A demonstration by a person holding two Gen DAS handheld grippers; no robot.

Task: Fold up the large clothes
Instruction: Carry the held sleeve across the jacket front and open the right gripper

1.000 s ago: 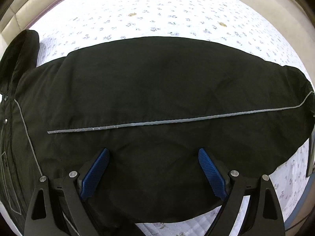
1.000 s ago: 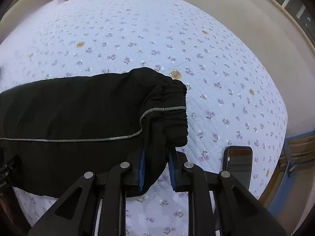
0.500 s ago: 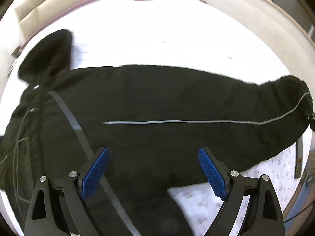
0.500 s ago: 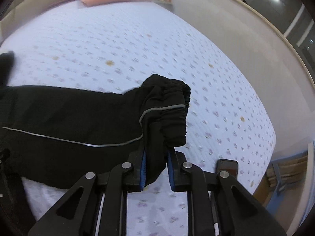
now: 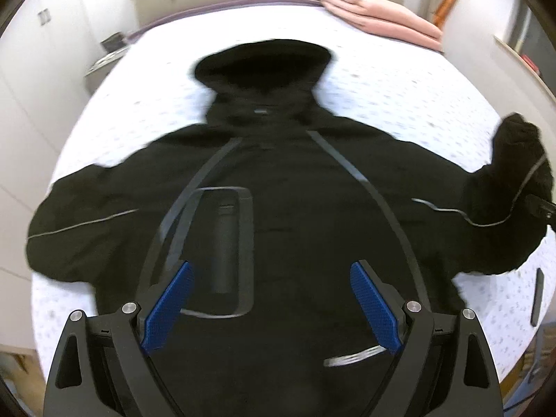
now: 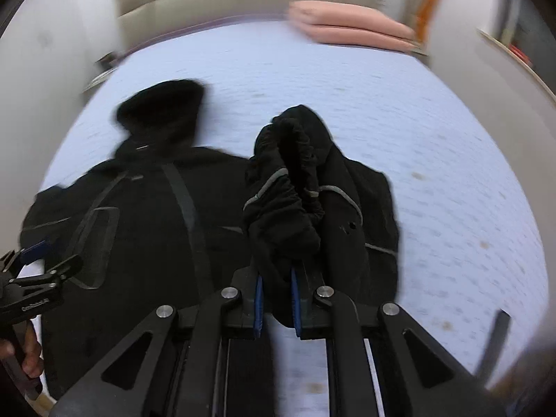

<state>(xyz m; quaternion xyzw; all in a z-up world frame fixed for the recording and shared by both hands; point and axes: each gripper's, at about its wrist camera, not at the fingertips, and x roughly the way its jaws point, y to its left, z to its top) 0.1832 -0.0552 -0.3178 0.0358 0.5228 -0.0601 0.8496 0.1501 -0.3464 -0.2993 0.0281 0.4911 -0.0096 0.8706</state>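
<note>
**Sleeve lifted, ready to fold across the jacket**

A bed (image 5: 399, 80) covered in a pale, small-flowered quilt fills both of my views. Spread flat on it lies the black jacket (image 5: 288, 208), hood (image 5: 264, 66) pointing toward the headboard, thin grey piping running along both arms. A folded pink blanket (image 5: 378, 17) sits at the far corner, well apart from the jacket.

My right gripper (image 6: 276, 299) is closing on the gathered cuff of the right sleeve (image 6: 292, 187), blue pads pressing the fabric, the sleeve raised off the quilt and bunched. My left gripper (image 5: 271, 304) hangs above the jacket's lower body, jaws spread wide with nothing between them.

I judge this as the first sleeve fold, barely begun. The next move calls for carrying the cuff inward over the chest and laying it flat, while my left jaws come down to steady the body or take the other sleeve.
</note>
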